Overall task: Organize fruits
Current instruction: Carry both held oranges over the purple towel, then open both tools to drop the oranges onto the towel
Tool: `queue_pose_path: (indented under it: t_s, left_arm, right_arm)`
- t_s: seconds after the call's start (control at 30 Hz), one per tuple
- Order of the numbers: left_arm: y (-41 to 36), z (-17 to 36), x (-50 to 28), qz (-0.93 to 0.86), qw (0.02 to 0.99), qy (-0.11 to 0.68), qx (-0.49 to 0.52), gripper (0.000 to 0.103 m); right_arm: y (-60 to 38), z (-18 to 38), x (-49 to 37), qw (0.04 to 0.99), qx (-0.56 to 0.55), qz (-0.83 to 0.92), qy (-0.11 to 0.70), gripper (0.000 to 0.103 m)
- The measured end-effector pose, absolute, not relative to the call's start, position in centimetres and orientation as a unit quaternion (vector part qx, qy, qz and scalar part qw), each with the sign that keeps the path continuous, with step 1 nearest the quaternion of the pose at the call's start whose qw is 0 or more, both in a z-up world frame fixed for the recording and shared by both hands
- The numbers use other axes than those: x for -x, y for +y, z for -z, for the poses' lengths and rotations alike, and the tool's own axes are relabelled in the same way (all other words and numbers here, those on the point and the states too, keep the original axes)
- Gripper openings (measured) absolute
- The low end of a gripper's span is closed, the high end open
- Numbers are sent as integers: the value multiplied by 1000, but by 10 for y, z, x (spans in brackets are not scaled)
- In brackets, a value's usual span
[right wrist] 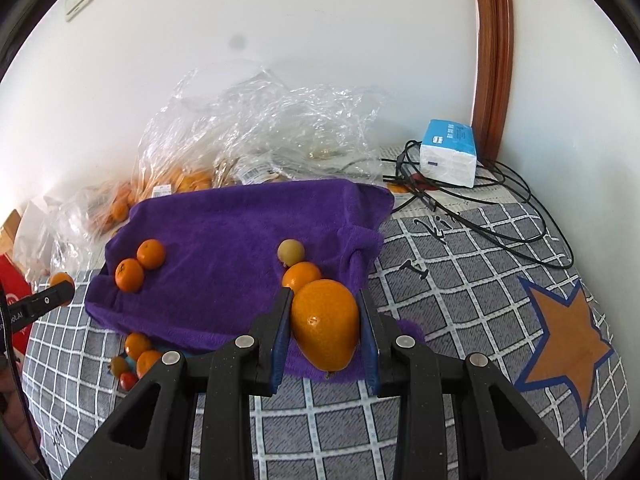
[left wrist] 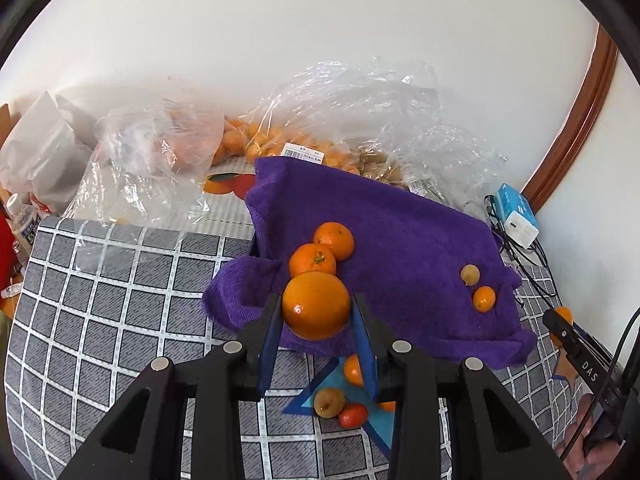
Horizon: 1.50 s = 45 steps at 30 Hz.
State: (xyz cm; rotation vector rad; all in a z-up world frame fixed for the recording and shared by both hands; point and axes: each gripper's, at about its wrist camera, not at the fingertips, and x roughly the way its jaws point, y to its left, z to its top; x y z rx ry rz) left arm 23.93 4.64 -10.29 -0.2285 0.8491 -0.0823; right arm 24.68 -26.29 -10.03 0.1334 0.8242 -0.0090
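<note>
White wall behind, brown wooden door frame (right wrist: 493,52) to one side. Surface covered in a grey checked cloth (left wrist: 100,300) with white grid lines and a blue-edged orange star (right wrist: 564,332). A purple towel (left wrist: 392,236) is spread across the middle.

Left gripper (left wrist: 316,312) held low over the near edge of the towel, fingers pointing toward the wall. Its blue pads pinch a round orange (left wrist: 316,305) from both sides. Just beyond it on the towel lie two small oranges (left wrist: 320,252), touching each other.

Right gripper (right wrist: 325,328) likewise low at the towel's near edge, on the other side. It pinches a longer, oval orange fruit (right wrist: 325,324) between its pads. Just behind that sit a small orange (right wrist: 302,275) and a pale yellowish fruit (right wrist: 291,251), close together on the towel.

Off the towel, on the cloth near the left gripper, a small cluster of loose fruit (left wrist: 344,396): orange ones, a brownish one, a red one.

Along the wall, crumpled clear plastic bags (right wrist: 256,128), some holding more oranges (left wrist: 256,140). A white barcode sticker (left wrist: 303,153) on one bag; print too small to read. White letters "DAS" show on the side of the right gripper as seen from the left camera. A blue and white box (right wrist: 450,152) sits by the door frame among black cables (right wrist: 500,208); its text is unreadable. Handwriting-style black marks on the cloth near the cables, not legible.
</note>
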Motion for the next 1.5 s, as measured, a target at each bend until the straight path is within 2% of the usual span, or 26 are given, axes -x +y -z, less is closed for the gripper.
queue_pose_path:
  t_s: [0.37,0.7,1.2,1.27,1.3,1.37,1.5]
  left_arm:
    - [60,131,-269,42,888,436,139,32]
    - [33,149,-291,67,878,458,125,32]
    - [14,161,-299,66,875,470,98,33]
    - [17,159,-296,64,875,470,102,33]
    - [19,157,-295,68,875,468,105,37]
    - [23,151,-289,66,878,462,108,48]
    - [31,138,-278,67,885,447,109,55]
  right_arm:
    - [-256,127,-279,905,-58,-19,420,31]
    - [-248,163,-298,886,-65,-40,457,31]
    - [-229,173,-306,883,-6,-40,467,32]
    - [-230,172,-305,881,-7,-38,472,38]
    - [-231,170,-304,880,-8,-36,474,41]
    - [-231,165,-300,880,-8,-41,474,57]
    - [-225,148,-285,888,8,-35,458,69]
